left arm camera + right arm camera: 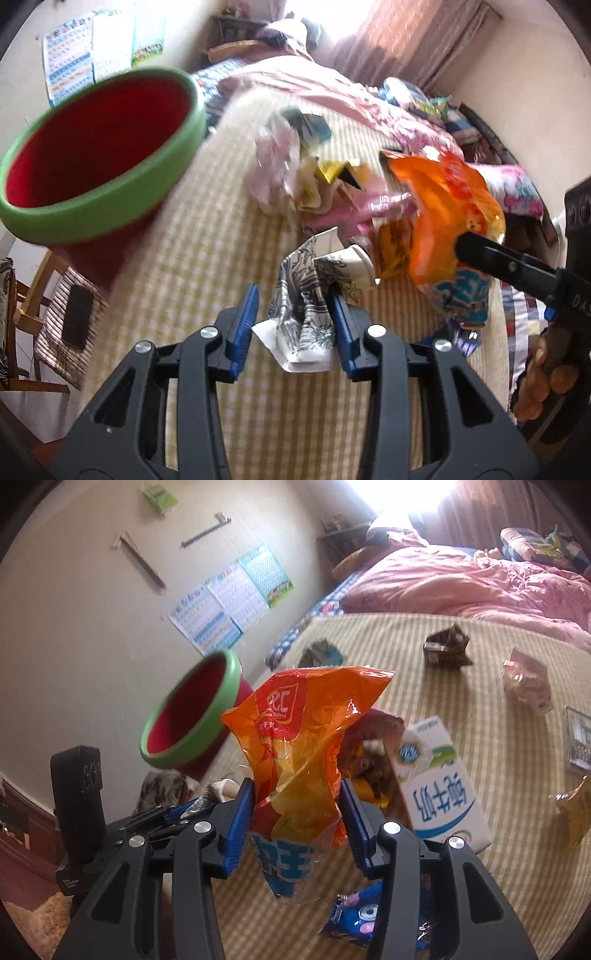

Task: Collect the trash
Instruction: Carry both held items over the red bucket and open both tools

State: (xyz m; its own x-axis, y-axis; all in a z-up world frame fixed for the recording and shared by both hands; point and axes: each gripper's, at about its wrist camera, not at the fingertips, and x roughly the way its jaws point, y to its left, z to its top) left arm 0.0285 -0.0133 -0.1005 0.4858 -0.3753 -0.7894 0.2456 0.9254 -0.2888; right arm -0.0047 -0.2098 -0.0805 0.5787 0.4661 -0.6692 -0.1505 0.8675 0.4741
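Observation:
My left gripper (297, 325) is shut on a crumpled black-and-white patterned paper (306, 314), held just above the checked mat (207, 258). A white paper cup (358, 266) lies just behind it. My right gripper (297, 812) is shut on an orange snack bag (306, 738), which stands up between the blue pads. That orange bag (450, 206) also appears at the right of the left wrist view, under one black finger (491, 254). A red bin with a green rim (99, 147) (192, 720) is tilted at the left, its mouth facing both cameras.
More litter lies on the mat: a wrapper pile (295, 166), a white milk carton (439, 786), a dark crushed carton (447, 648), a pink wrapper (524, 683) and a blue wrapper (354, 919). A pink quilt (461, 579) lies behind. A chair with a phone (74, 317) stands at the left.

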